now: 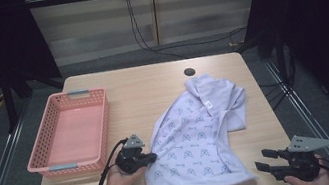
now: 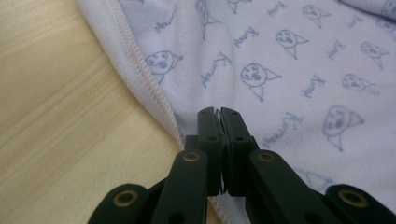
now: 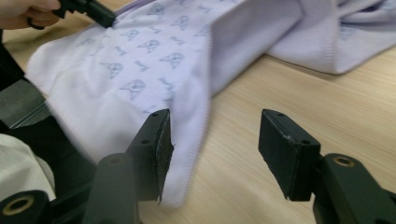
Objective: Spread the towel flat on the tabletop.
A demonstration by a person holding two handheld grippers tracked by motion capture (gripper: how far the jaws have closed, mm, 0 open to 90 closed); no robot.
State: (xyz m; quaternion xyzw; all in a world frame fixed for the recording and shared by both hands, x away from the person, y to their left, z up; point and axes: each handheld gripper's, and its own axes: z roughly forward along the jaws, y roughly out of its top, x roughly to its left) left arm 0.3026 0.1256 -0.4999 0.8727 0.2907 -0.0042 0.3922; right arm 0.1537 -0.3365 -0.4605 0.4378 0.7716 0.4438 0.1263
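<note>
Now | left tongs (image 2: 219, 112) clenched on shirt (image 1: 195, 138) hem at its left edge | right tongs (image 3: 212, 140) released, shirt's near corner just ahead, edge between jaws, unpinched | shirt on table (image 1: 152, 89), long axis running away from me | right nearer corner.

Your left gripper (image 1: 152, 158) is pinching the garment (image 1: 195, 138) at its left hem; the basket (image 1: 70, 133) is sitting just left of it. Your right gripper (image 1: 260, 161) is waiting beside the garment's near right corner, on the table (image 1: 151, 87).
</note>
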